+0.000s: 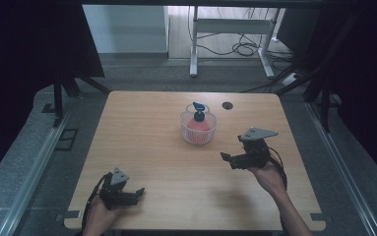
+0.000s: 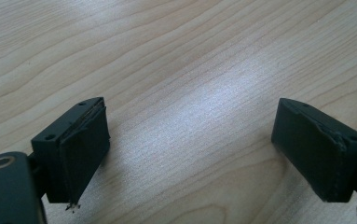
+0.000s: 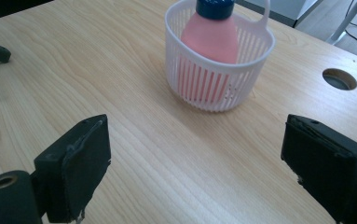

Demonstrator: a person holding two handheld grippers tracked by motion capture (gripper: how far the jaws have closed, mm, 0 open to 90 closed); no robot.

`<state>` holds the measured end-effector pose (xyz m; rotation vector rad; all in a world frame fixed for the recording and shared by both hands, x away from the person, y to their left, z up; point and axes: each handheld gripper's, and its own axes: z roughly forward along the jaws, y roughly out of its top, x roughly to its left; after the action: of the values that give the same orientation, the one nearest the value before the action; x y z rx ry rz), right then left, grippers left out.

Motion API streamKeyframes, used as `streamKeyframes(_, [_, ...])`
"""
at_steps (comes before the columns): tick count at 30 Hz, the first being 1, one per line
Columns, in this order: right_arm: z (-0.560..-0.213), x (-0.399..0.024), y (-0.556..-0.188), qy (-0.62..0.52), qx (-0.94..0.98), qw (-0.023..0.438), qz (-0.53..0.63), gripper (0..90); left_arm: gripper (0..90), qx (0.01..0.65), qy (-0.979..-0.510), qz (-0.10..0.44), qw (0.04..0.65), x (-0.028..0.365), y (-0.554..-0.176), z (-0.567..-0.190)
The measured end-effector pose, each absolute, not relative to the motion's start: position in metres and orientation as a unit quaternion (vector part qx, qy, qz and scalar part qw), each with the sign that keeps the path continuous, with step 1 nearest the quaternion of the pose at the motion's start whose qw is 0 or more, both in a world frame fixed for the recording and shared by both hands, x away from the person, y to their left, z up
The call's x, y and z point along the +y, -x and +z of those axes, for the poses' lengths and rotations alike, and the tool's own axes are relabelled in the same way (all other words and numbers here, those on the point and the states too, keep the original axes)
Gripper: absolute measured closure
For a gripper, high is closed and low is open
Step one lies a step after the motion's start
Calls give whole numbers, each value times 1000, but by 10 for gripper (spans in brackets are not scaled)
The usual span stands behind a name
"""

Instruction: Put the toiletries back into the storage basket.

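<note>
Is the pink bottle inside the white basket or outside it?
Inside: the pink bottle stands upright within the white basket, its blue cap above the rim.

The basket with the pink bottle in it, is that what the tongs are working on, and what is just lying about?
Part of the job:
- white basket
- pink bottle with a blue cap, standing in the basket
- right tongs, open, pointing at the basket
- left tongs, open over bare table

Just lying about:
- round hole in the table
- cables on the floor
</note>
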<state>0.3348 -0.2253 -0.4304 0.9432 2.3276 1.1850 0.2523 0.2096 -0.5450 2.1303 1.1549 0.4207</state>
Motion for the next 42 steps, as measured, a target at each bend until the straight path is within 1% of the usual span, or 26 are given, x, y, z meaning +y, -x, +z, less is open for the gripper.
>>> streamKeyframes(13, [-442,-246,-319,-348,825,190,404,22,107,441,-817,162,334,210,-253,-545])
streamKeyframes(29, [-466,-262,-302,-365,824,193,388,16,107,443,-816,162,333,209,-252,-545])
streamKeyframes(42, [-498,-276,-289,-387,820,185,378,16,107,443,-816,162,334,209,-253,-545])
